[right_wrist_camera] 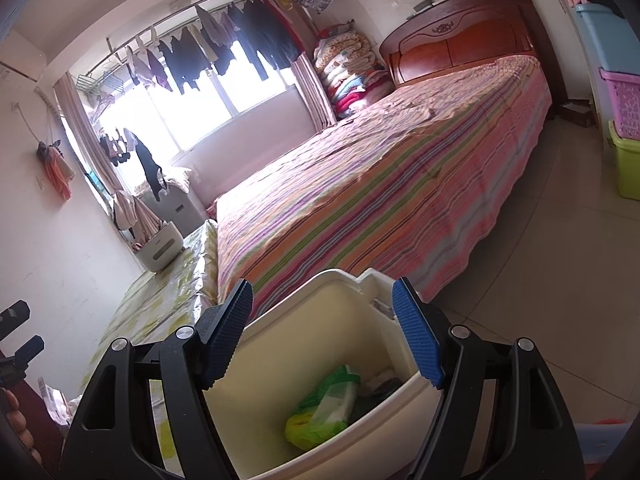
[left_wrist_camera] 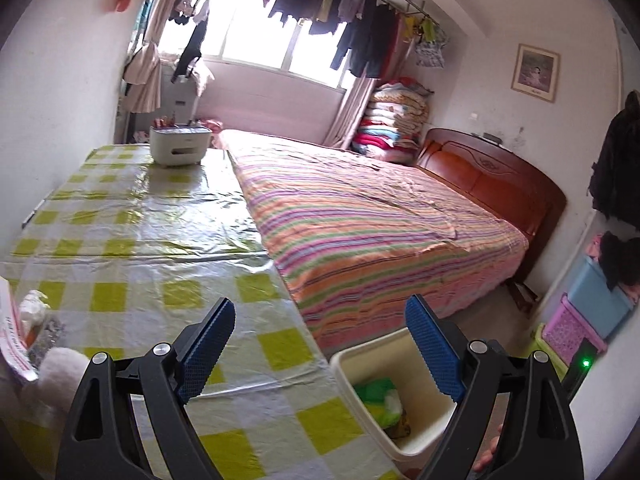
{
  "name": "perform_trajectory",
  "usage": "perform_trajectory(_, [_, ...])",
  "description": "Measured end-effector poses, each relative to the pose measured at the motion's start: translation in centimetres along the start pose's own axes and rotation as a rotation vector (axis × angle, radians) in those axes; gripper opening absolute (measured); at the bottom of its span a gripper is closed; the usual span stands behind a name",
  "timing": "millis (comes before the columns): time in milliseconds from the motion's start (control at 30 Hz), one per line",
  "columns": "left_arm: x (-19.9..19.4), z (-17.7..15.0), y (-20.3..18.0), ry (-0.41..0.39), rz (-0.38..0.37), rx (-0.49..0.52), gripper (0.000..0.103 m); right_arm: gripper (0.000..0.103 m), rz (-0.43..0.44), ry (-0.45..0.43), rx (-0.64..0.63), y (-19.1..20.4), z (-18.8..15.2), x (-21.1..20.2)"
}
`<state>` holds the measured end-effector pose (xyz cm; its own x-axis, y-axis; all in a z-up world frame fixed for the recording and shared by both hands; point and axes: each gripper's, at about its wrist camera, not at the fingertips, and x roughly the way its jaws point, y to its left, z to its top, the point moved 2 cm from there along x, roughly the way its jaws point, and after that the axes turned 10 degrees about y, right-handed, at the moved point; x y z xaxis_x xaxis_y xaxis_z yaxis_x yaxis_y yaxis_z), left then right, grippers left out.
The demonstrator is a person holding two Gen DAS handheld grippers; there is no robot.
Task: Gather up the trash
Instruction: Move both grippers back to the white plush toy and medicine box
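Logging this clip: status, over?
Left gripper open, empty. Right gripper holds the bin. Green bag inside. Scraps left on table.

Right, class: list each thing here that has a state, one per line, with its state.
Left hand-held gripper: open, empty.
Right hand-held gripper: closed on the bin's wall.
Bin: lidless, holding a green bag.
Green bag: crumpled, inside the bin.
Bed: made, striped sheet flat.
Clothes: hanging on rail.
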<state>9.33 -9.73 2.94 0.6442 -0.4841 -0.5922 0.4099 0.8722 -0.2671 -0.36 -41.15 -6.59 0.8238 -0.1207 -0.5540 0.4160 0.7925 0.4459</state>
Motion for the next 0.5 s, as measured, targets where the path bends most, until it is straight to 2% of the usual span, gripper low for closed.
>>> perform_trajectory(333, [-1.0,-0.3,1.9,-0.008,0.05,0.01,0.085,0.075,0.064,0.028,-0.04,3.5,-0.6,1.0])
perform_trajectory(500, [-1.8,-0.4,3.3,-0.025,0.109,0.024,0.085,0.079,0.093,0.036,-0.067,5.5,-1.0,1.4])
